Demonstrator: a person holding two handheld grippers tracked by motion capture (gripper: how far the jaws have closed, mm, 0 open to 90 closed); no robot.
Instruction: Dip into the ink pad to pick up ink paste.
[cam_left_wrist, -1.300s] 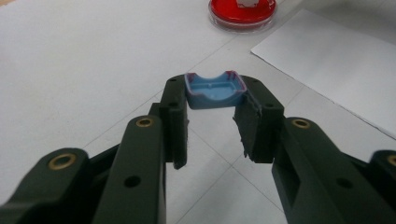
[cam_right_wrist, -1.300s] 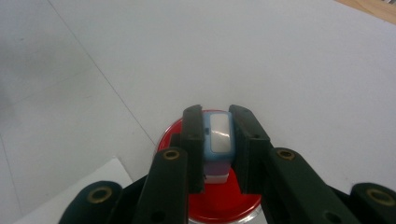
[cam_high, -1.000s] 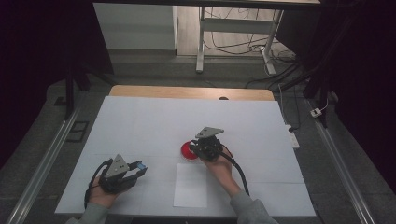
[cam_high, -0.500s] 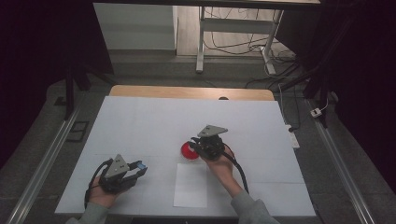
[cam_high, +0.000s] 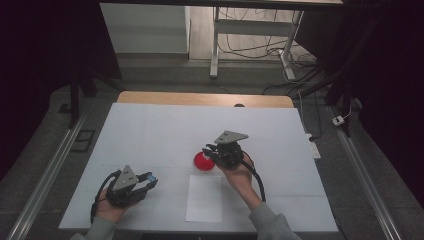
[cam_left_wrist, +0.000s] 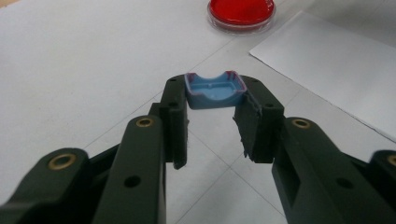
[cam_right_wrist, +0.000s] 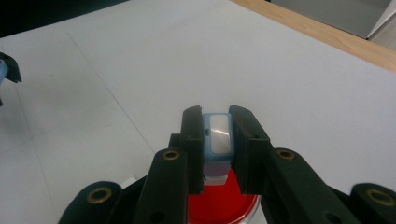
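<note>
A red round dish (cam_high: 203, 162) sits on the white table (cam_high: 150, 130), a little right of centre. My right gripper (cam_high: 210, 151) hovers over the dish's right edge, shut on a small light-blue block (cam_right_wrist: 217, 140) with a shiny face; the red dish (cam_right_wrist: 224, 207) lies just below its jaws. My left gripper (cam_high: 148, 180) rests near the front left, shut on a blue curved cap-like piece (cam_left_wrist: 214, 91). From there the red dish (cam_left_wrist: 241, 11) is farther ahead.
A white paper sheet (cam_high: 204, 198) lies flat in front of the dish, also seen at the right as the paper sheet (cam_left_wrist: 336, 44). A wooden strip (cam_high: 200, 99) borders the table's far edge. Table legs and cables stand on the floor beyond.
</note>
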